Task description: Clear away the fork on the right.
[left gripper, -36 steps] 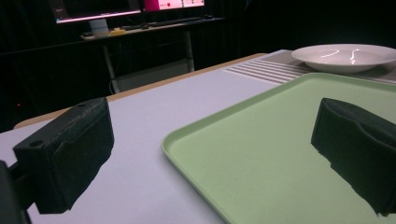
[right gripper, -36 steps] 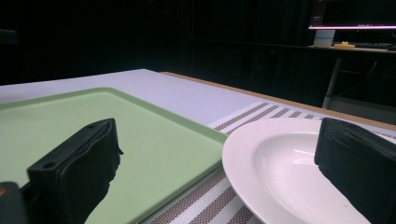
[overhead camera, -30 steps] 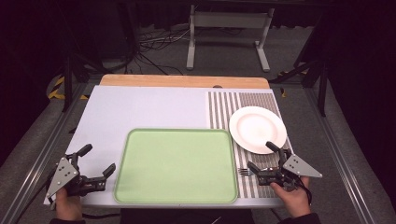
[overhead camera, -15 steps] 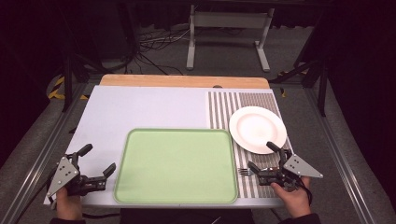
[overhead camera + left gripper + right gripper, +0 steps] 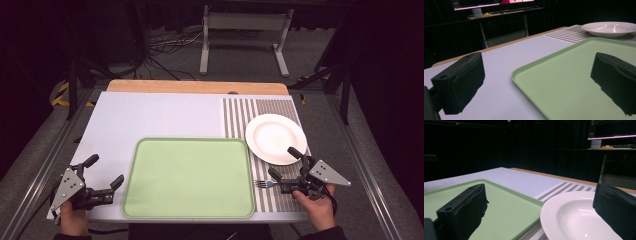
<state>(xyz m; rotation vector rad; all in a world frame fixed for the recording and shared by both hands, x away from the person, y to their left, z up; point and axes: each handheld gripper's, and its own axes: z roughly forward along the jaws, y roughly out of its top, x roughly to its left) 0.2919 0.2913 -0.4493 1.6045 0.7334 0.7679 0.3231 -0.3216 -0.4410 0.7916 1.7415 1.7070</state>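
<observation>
A pale green tray (image 5: 187, 177) lies in the middle of the table near its front edge. A white plate (image 5: 275, 137) rests on a striped placemat (image 5: 260, 112) to the tray's right. A metal fork (image 5: 266, 184) lies on the mat below the plate, tines toward the tray. My right gripper (image 5: 283, 161) stands open beside the plate's near rim, its lower jaw just above the fork's handle. My left gripper (image 5: 105, 170) stands open off the tray's left edge, empty. The left gripper view looks across the tray (image 5: 574, 72) to the plate (image 5: 610, 28). In the right gripper view the plate (image 5: 574, 220) and tray (image 5: 506, 207) lie between the jaws.
The white table top (image 5: 155, 117) runs back to a wooden strip (image 5: 197, 86) along the far edge. Metal rails run along both sides of the table. A grey stand (image 5: 245, 30) and cables sit on the floor beyond.
</observation>
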